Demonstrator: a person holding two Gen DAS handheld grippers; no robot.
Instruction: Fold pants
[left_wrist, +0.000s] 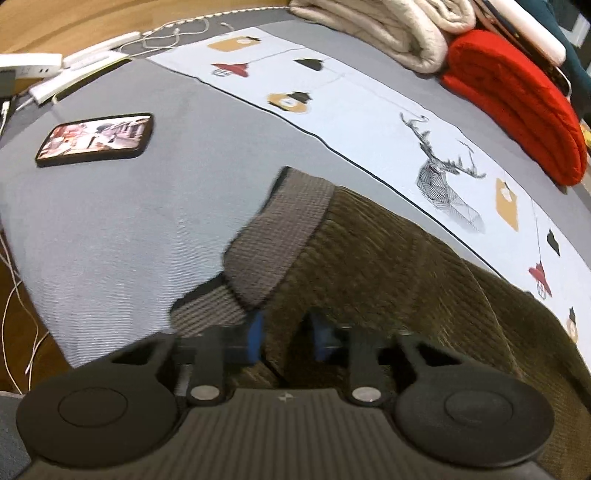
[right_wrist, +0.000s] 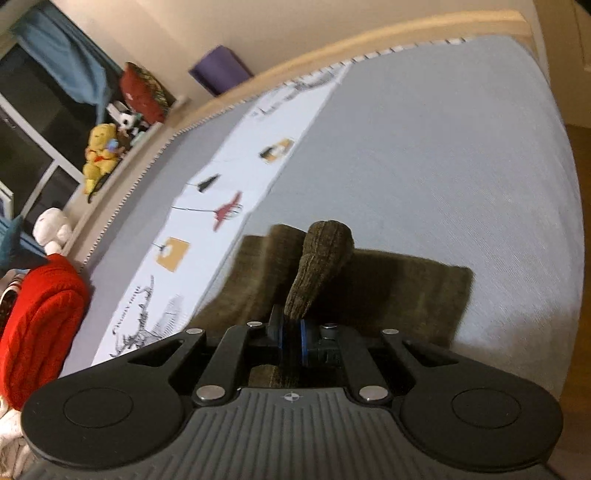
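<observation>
While I look down both grippers, the pants (left_wrist: 388, 251) lie on a grey bed cover (left_wrist: 122, 229), olive-brown ribbed cloth with a grey knitted waistband (left_wrist: 284, 229) showing in the left wrist view. My left gripper (left_wrist: 286, 339) points steeply down at the cloth just beside that waistband; its blue-edged fingers (left_wrist: 255, 338) have a fold of the cloth between them, and they look pressed onto it, though the picture is blurred there. My right gripper (right_wrist: 291, 338) has its fingers drawn almost together, pinching a bunched roll of the same olive cloth that stands up from between them, above a flat folded part of the pants (right_wrist: 406, 284) lying on the cover. A pale printed strip (left_wrist: 354, 107) with lamp shapes and a drawn deer head runs across the bed just beyond the pants. On the grey cover to the left of the waistband, well apart from it, a phone (left_wrist: 96, 139) lies face up with its screen lit. At the far edge of the bed sit a folded red blanket (left_wrist: 517, 107) and a folded cream blanket (left_wrist: 391, 29), touching each other
</observation>
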